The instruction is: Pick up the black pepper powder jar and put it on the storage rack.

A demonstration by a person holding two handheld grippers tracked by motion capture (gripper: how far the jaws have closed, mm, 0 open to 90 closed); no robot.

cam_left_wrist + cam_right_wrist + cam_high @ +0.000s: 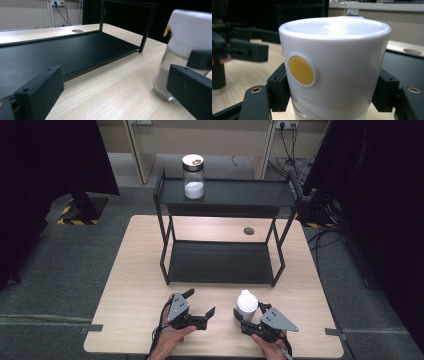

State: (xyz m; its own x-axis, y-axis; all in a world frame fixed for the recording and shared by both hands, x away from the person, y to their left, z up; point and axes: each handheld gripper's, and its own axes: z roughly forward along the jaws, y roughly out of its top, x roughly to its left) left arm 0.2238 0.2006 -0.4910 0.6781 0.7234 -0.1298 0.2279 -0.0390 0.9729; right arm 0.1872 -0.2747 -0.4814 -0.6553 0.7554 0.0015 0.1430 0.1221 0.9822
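White-lidded jar (246, 304) stands upright between the right gripper (243, 316) jaws, clamped just below the lid. Left gripper (199, 307), at its 9 o'clock, hangs released and empty.

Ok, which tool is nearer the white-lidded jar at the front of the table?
Right. The right tool has its jaws on either side of the white-lidded jar, just under the lid. The left tool sits open to the jar's left, apart from it.

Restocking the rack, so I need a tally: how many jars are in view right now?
2. One jar with white powder stands on the black rack's top shelf, left end. The white-lidded jar stands on the table between the right gripper's jaws.
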